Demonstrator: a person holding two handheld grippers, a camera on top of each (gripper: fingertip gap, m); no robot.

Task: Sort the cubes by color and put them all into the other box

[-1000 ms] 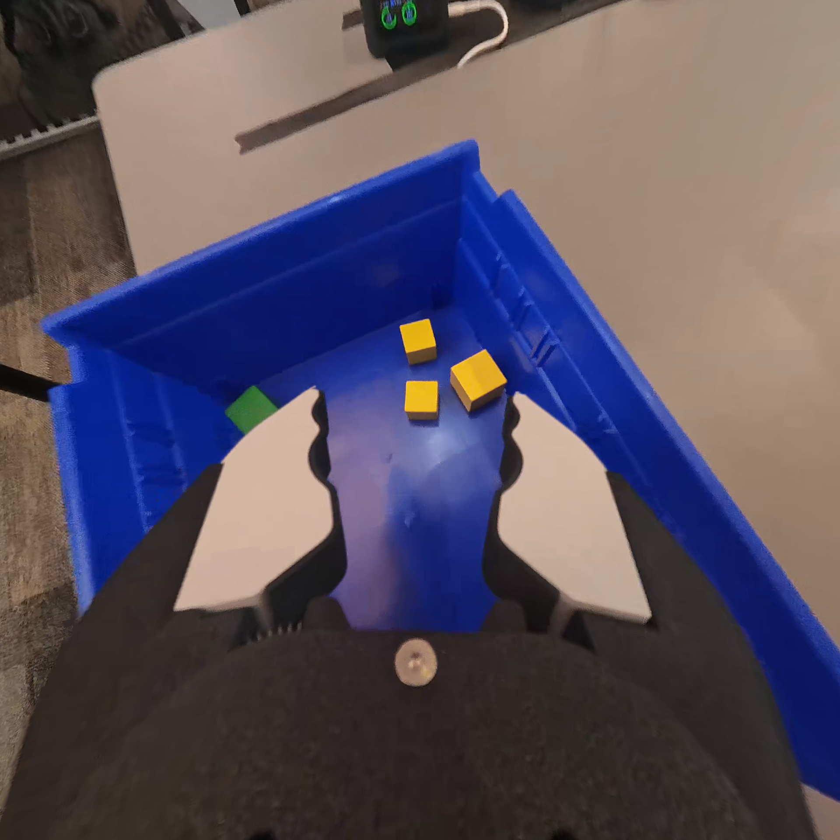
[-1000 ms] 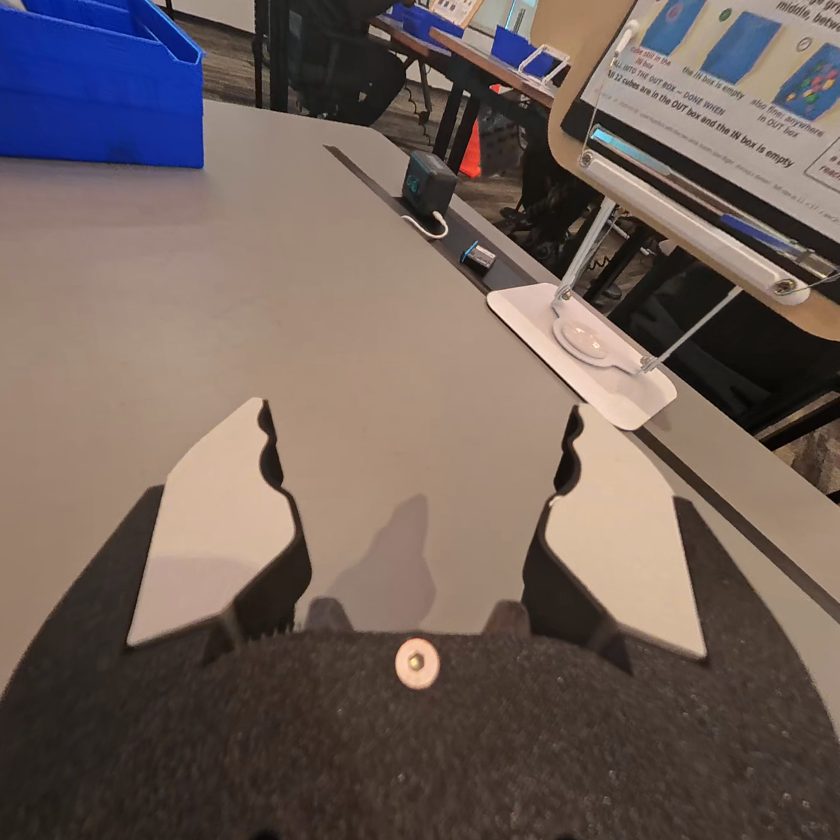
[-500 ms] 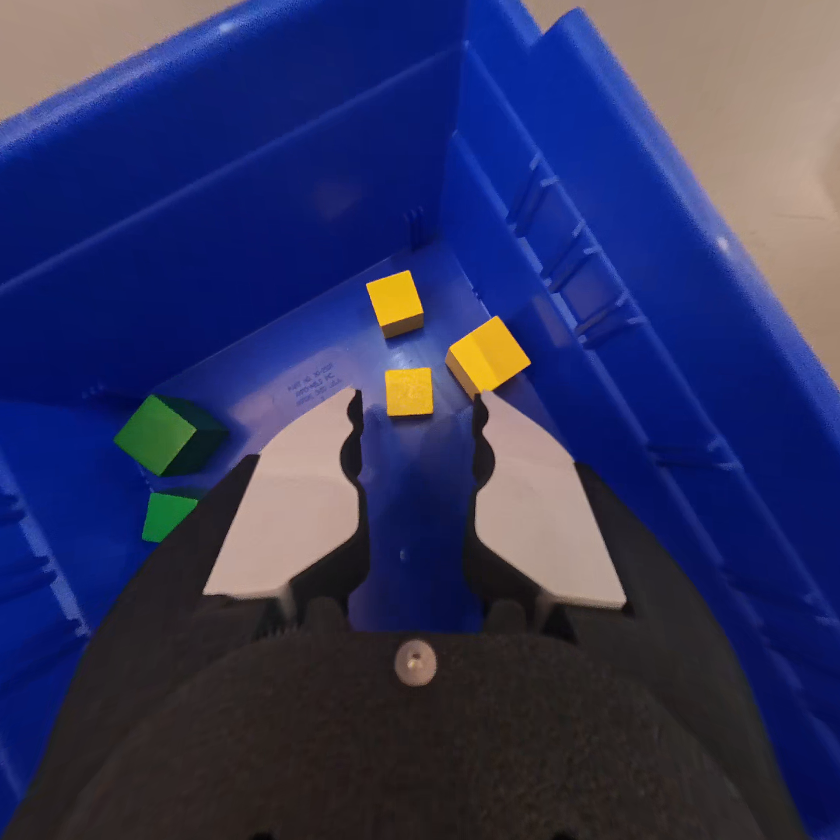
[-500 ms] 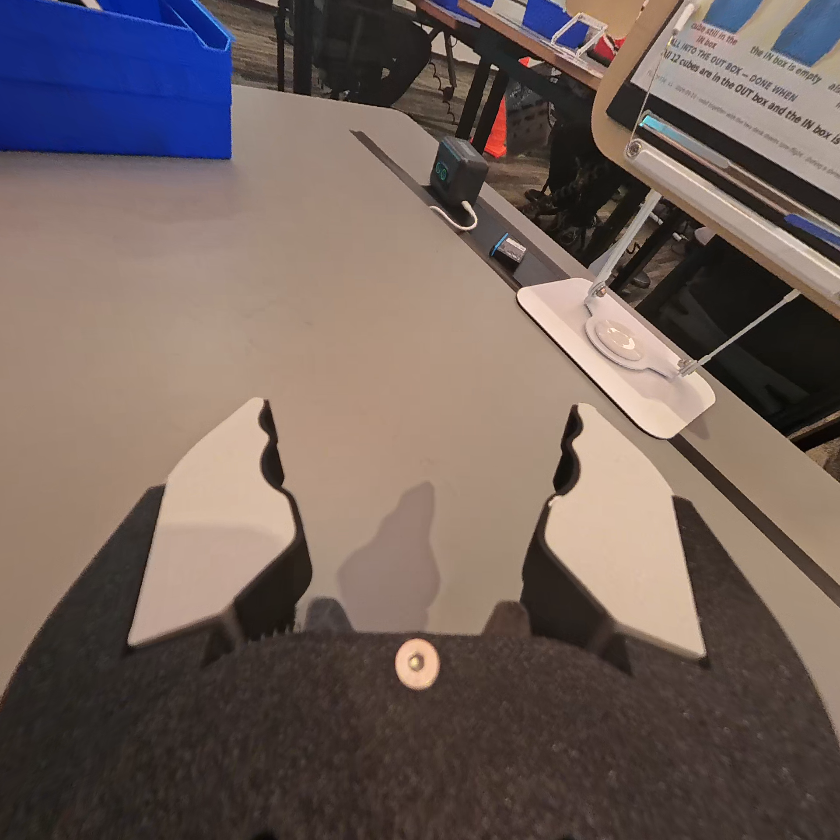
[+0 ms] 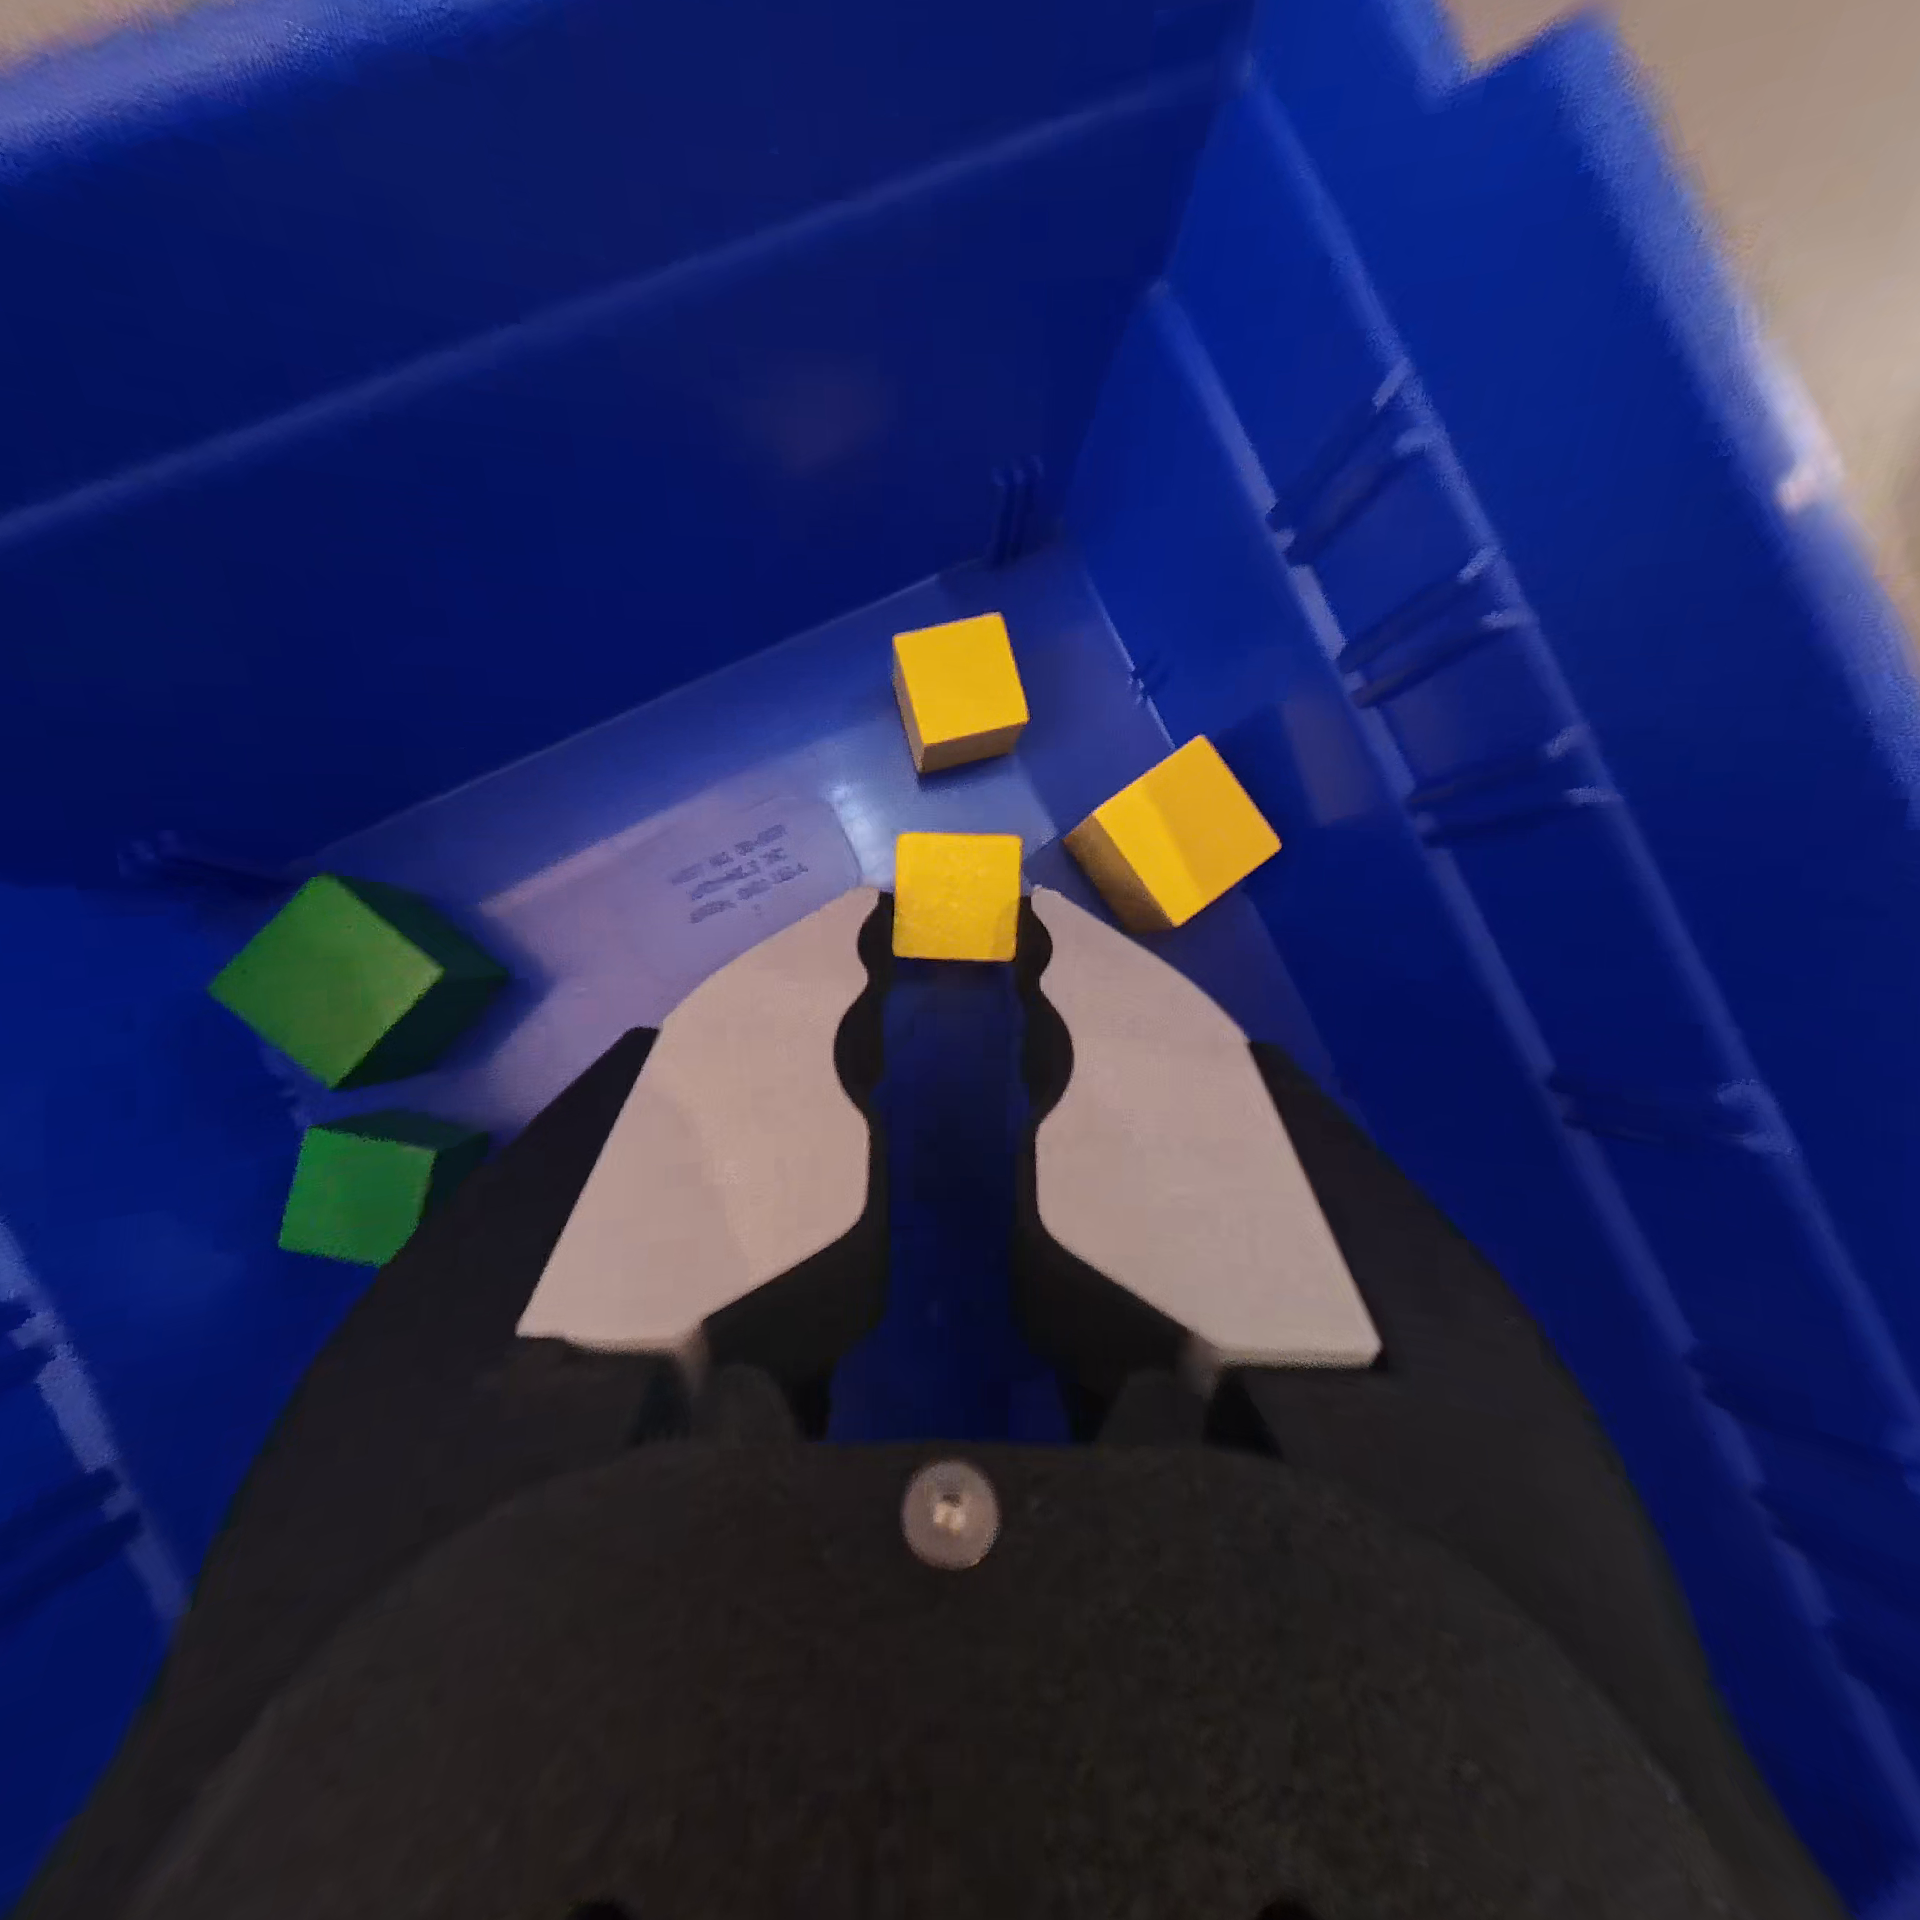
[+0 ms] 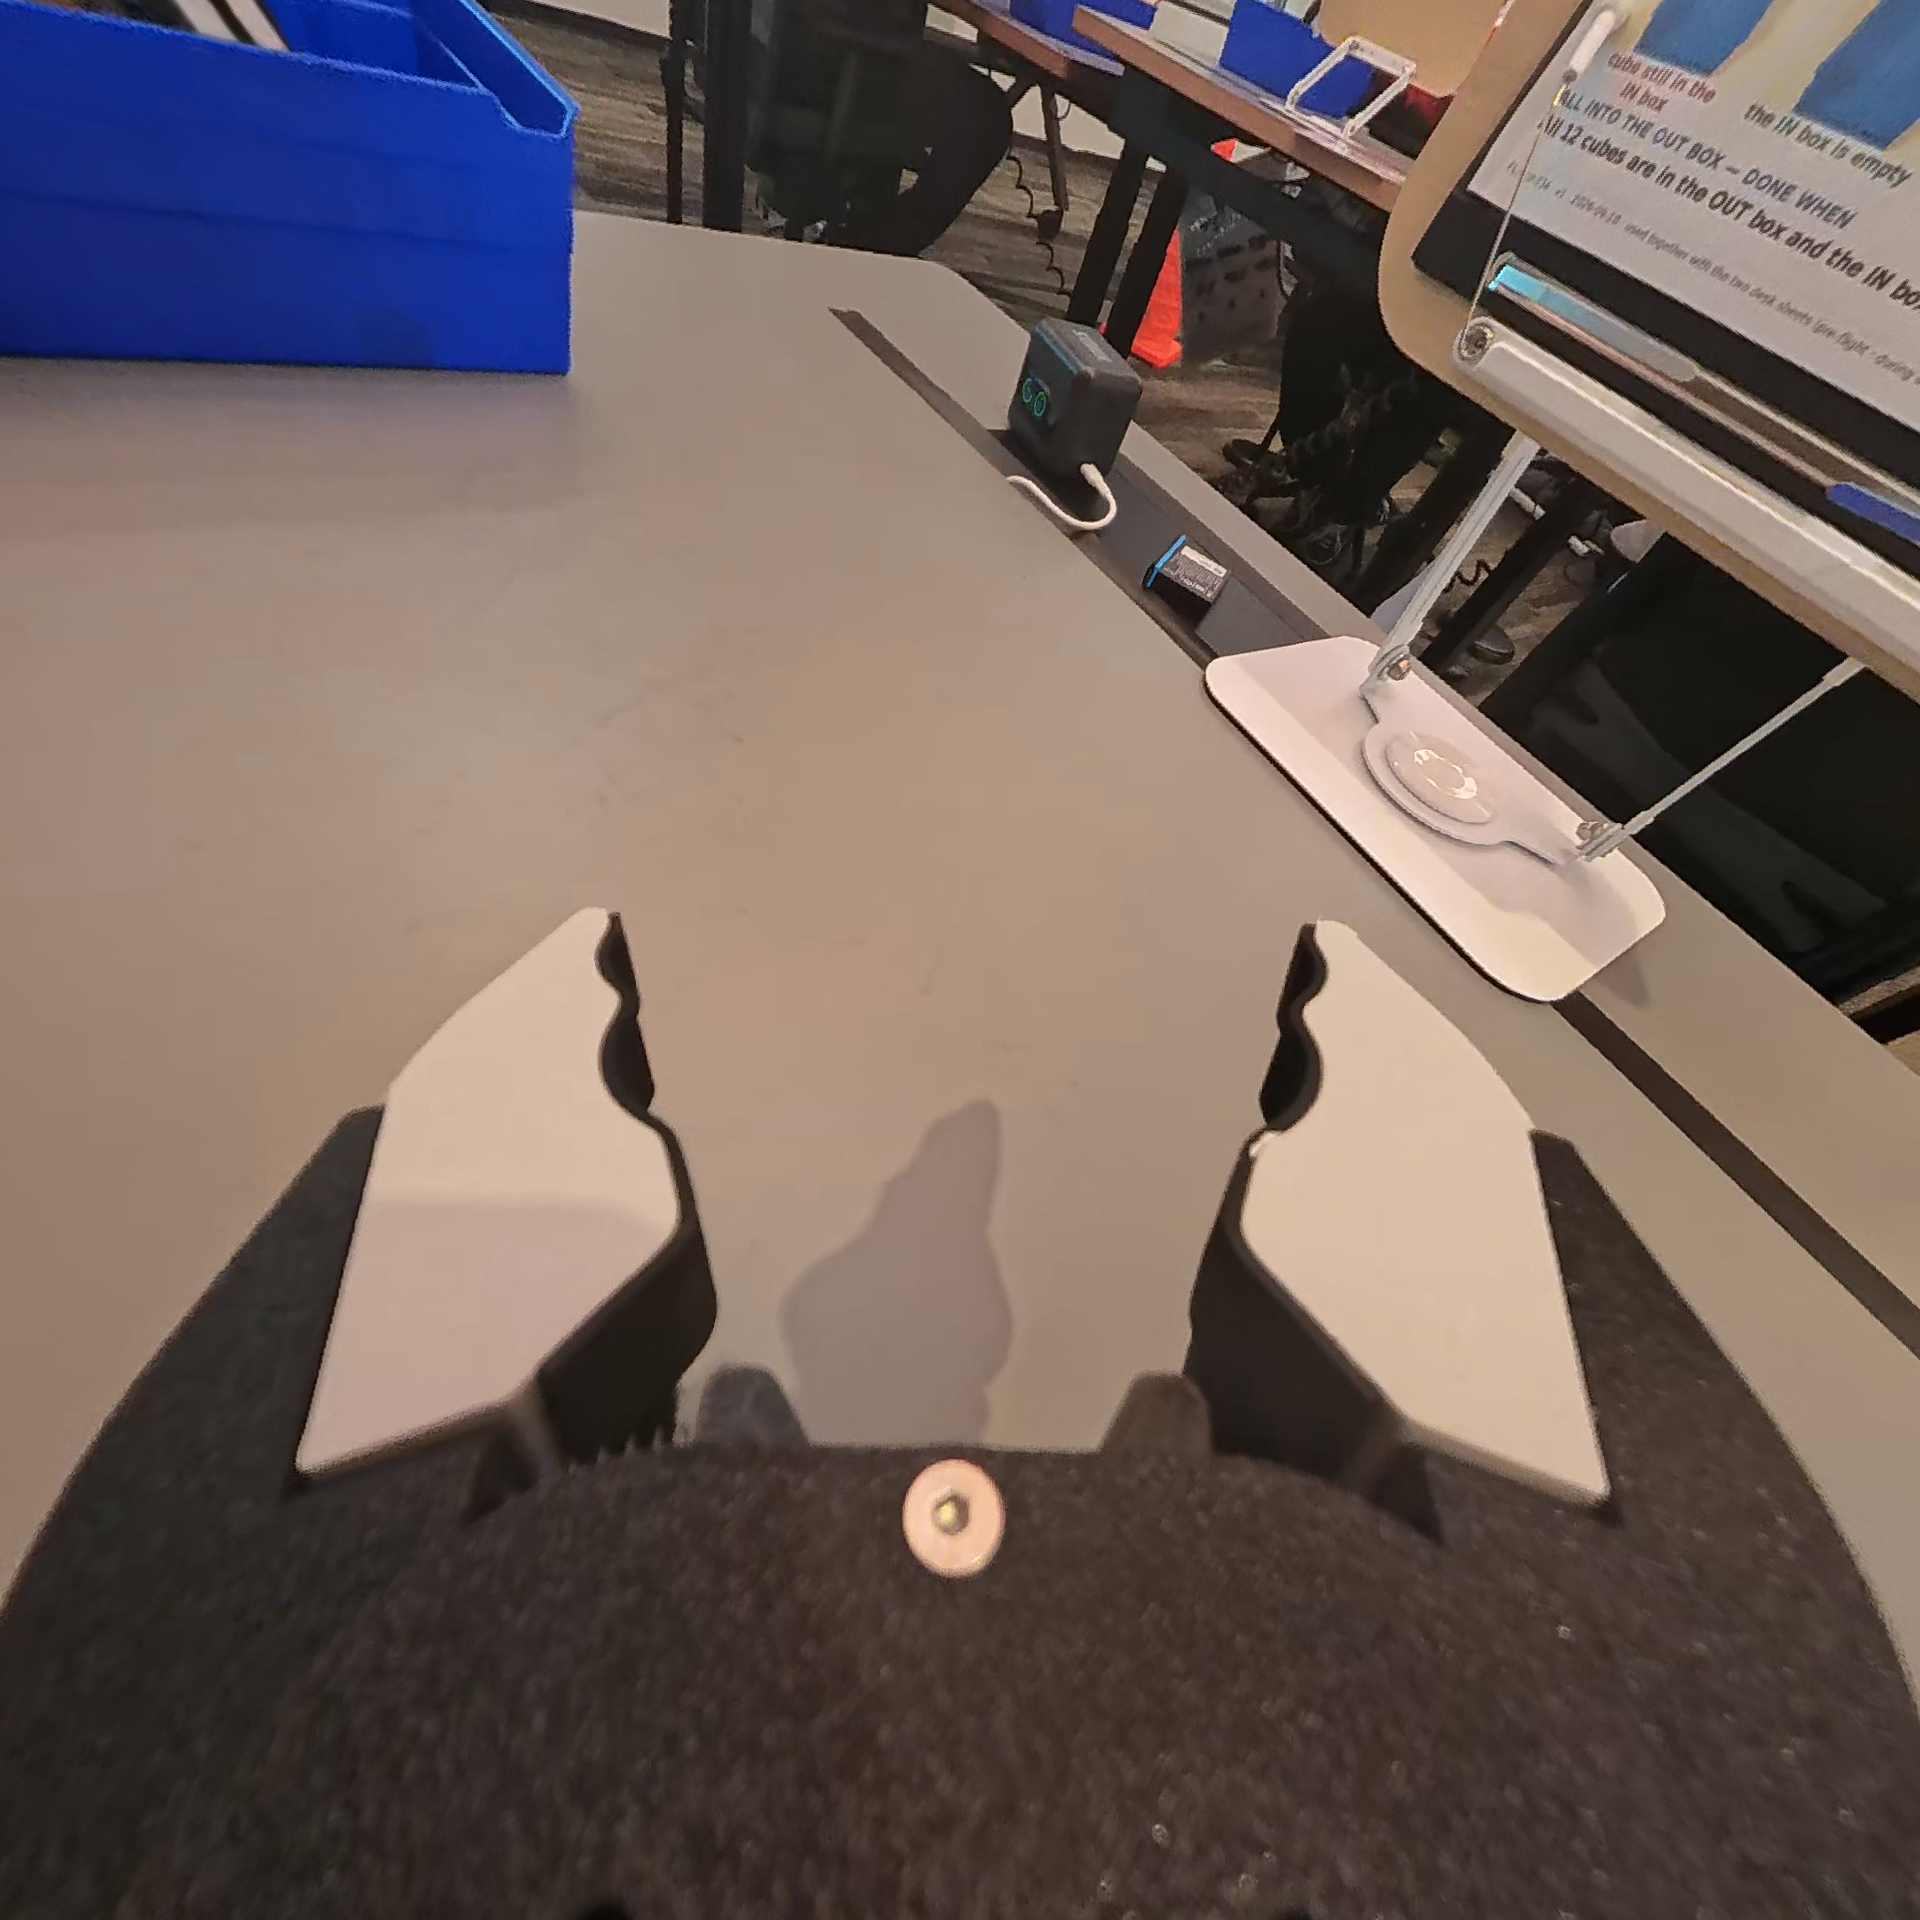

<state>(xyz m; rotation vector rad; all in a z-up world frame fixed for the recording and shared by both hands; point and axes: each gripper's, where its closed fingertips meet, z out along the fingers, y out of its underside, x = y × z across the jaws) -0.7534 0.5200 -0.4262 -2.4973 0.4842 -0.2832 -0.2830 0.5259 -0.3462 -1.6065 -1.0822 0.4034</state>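
Blue bin (image 5: 727, 436) floor holds three yellow cubes and two green cubes (image 5: 343, 977). Left gripper (image 5: 954, 914) pinches one small yellow cube (image 5: 954, 896) between its fingertips. Right gripper (image 6: 961, 940) hangs spread over the grey table (image 6: 727, 675), holding nothing.

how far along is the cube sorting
Done: nothing visibly moved yet. In hand: the left claw is closed around a small yellow cube in the blue bin. Left: two yellow cubes and two green cubes. Right claw is open, empty.
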